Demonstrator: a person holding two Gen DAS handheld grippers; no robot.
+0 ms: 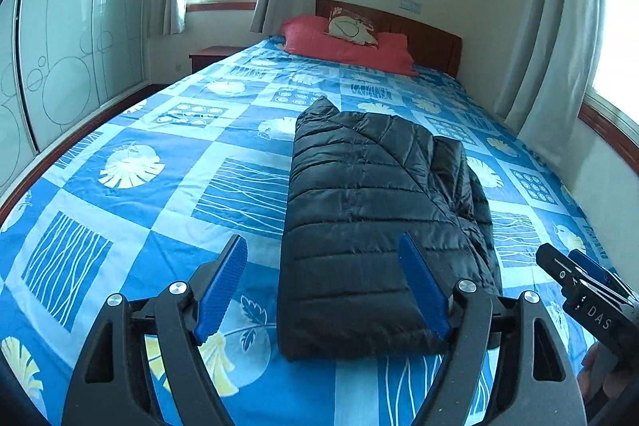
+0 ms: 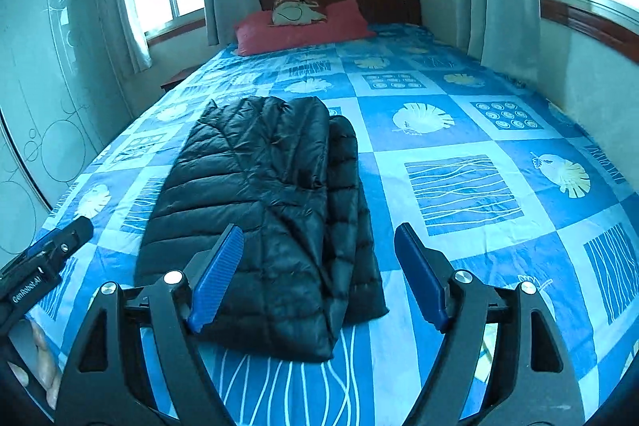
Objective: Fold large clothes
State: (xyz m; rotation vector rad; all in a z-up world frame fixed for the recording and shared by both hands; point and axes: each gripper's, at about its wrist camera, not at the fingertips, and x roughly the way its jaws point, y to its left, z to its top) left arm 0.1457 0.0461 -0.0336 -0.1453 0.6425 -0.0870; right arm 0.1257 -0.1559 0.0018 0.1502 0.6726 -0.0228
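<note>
A black quilted puffer jacket (image 1: 371,218) lies folded into a long bundle on the blue patterned bed sheet (image 1: 131,218); the right wrist view has it as the jacket (image 2: 263,210) left of centre. My left gripper (image 1: 323,246) hovers above the jacket's near end, open, with nothing between its blue pads. My right gripper (image 2: 319,236) is likewise open and empty above the jacket's near right edge. The right gripper (image 1: 575,266) shows at the right edge of the left wrist view, and the left gripper (image 2: 60,242) at the left edge of the right wrist view.
A red pillow (image 1: 343,42) and a cream cushion (image 1: 351,24) lie at the wooden headboard (image 1: 431,34). A wardrobe with glass doors (image 1: 60,66) runs along the left. Curtains (image 1: 535,38) and a wall border the bed's right side. A nightstand (image 1: 207,56) stands far left.
</note>
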